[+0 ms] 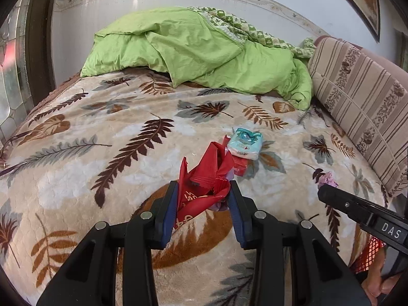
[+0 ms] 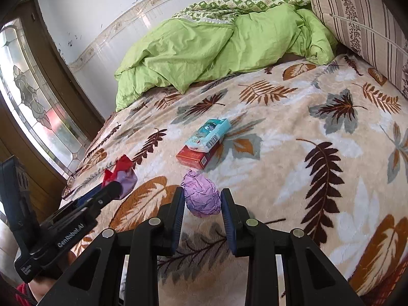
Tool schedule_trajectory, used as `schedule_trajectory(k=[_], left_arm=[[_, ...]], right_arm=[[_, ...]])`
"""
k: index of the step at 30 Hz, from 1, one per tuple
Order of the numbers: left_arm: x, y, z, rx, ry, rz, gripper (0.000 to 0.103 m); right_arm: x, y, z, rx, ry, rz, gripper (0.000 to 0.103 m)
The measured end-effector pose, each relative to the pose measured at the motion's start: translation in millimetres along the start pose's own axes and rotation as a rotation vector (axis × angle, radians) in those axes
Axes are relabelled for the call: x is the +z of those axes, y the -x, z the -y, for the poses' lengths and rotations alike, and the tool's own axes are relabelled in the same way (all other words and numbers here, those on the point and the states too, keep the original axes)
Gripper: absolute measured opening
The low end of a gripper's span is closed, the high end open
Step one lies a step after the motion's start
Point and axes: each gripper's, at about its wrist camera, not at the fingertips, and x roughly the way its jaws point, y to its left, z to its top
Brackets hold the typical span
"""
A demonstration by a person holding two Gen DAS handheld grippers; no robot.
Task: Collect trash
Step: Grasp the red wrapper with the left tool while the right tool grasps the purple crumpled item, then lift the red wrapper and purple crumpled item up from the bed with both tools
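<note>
The big bed blanket (image 1: 102, 132) with leaf shapes is soft and puffy, so things on it can sink in a little. A green quilt (image 1: 193, 51) is piled at the far end, and a striped cushion (image 1: 357, 97) leans along the side.

In the middle of the blanket sits a red box (image 2: 193, 158). It looks stiff and light, best held by its two flat sides. A blue tissue pack (image 2: 207, 135) lies on top of it. That pack looks soft and squishy and its plastic may be slippery, so it could slide off the box if bumped.

The red wrapper (image 1: 204, 178) is thin, crinkly and very light. The left gripper (image 1: 204, 193) is squeezed on it, with a bit of purple paper (image 2: 126, 182) caught in the same pinch. The wrapper sticks up past the fingertips. This gripper is held low over the blanket, pointing toward the box.

The purple paper ball (image 2: 201, 196) is the smallest. It rests on the blanket just in front of the box. It looks light and easy to squash. The right gripper (image 2: 202, 201) has one finger on each side of the ball, very near it, but I cannot tell if they are squeezing it yet. It is low and points forward. A gentle pinch across the middle of the ball should work.
</note>
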Motion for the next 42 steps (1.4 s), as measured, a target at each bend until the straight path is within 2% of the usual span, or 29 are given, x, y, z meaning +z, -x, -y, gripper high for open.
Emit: schedule_trajectory(k=[11,42], left_arm=[[-2,-7,9,0.005,-0.060,0.021,0.037],[-3,-8,7,0.002,-0.055,0.024,0.037]], right_arm=[[-2,-7,-14,-0.037,0.062,0.010,0.030],[1,-4,-10,-0.032,0.050,0.022,0.030]])
